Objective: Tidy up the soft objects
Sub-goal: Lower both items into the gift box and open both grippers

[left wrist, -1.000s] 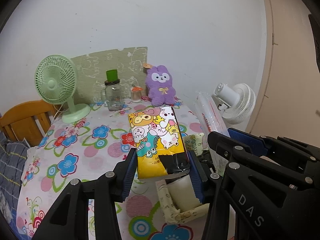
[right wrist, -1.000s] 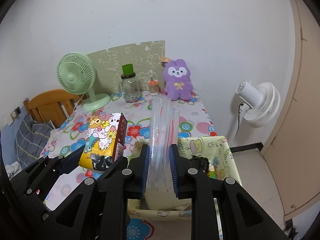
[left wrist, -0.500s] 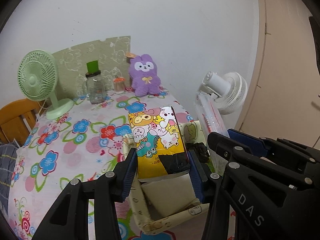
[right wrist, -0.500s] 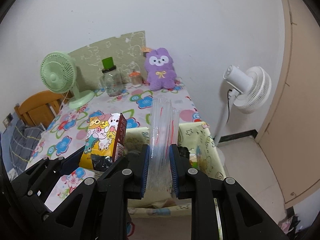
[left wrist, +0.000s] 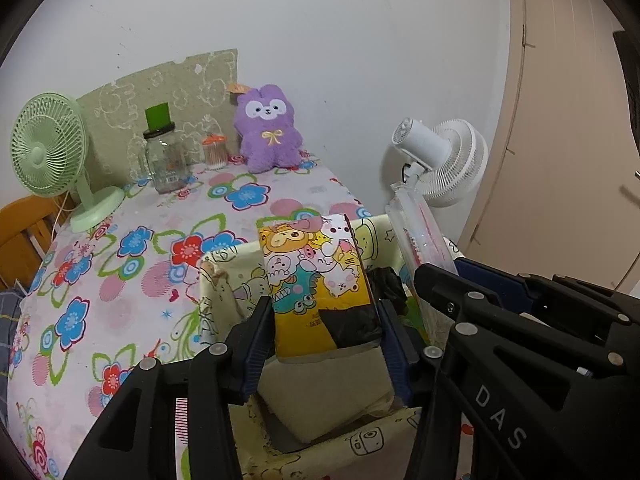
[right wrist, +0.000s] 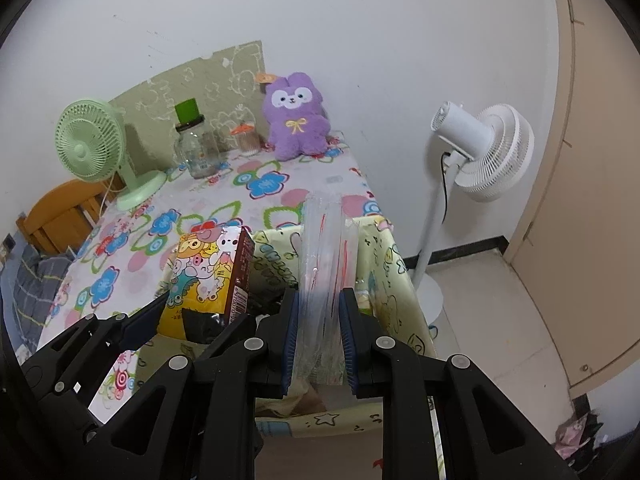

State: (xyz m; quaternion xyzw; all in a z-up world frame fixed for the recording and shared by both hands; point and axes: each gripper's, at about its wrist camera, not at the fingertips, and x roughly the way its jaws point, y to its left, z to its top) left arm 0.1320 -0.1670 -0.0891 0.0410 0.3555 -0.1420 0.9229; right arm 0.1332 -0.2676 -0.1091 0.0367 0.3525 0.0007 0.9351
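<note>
My left gripper is shut on a yellow cartoon-print tissue pack and holds it above the open pale-yellow fabric storage box at the table's near right corner. The pack also shows in the right wrist view. My right gripper is shut on a clear plastic bag pack with red lines, held upright over the same box. That pack shows in the left wrist view. A purple plush bunny sits at the table's far edge against the wall.
The floral tablecloth carries a green desk fan, a glass jar with green lid and a small orange-lidded jar. A white standing fan stands on the floor to the right. A wooden chair is at left.
Both grippers have moved right and forward with their packs, from over the tablecloth to over the fabric box, which now lies directly below them. Both grips are unchanged.
</note>
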